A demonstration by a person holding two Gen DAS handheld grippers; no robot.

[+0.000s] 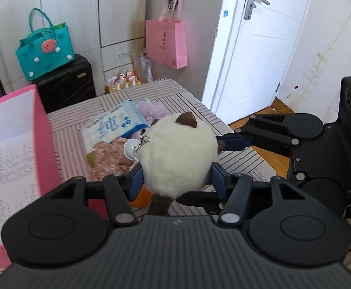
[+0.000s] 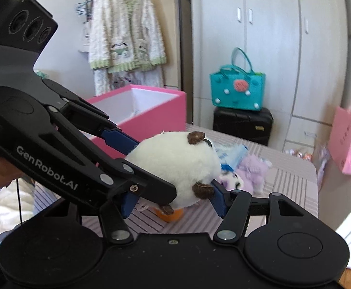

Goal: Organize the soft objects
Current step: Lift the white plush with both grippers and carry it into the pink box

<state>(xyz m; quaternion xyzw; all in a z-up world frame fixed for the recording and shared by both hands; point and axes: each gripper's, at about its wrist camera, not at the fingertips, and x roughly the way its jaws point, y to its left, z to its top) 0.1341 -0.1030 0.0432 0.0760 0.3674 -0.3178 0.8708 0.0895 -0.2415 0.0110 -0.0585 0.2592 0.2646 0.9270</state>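
Striped table, white plush toy between both grippers

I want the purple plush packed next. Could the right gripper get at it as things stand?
Probably not yet: the right gripper is clamped on the white plush, as is the left gripper. The purple plush lies uncovered on the table beyond.

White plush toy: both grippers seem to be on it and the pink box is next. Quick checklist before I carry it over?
1. Left gripper pads pressed on white plush toy: ok.
2. Right gripper pads on it too: ok.
3. Toy lifted off striped table: ok.
4. Pink box open on top: ok.
5. Room inside the box: cannot tell.
6. Keyring clip hanging free of the fingers: ok.
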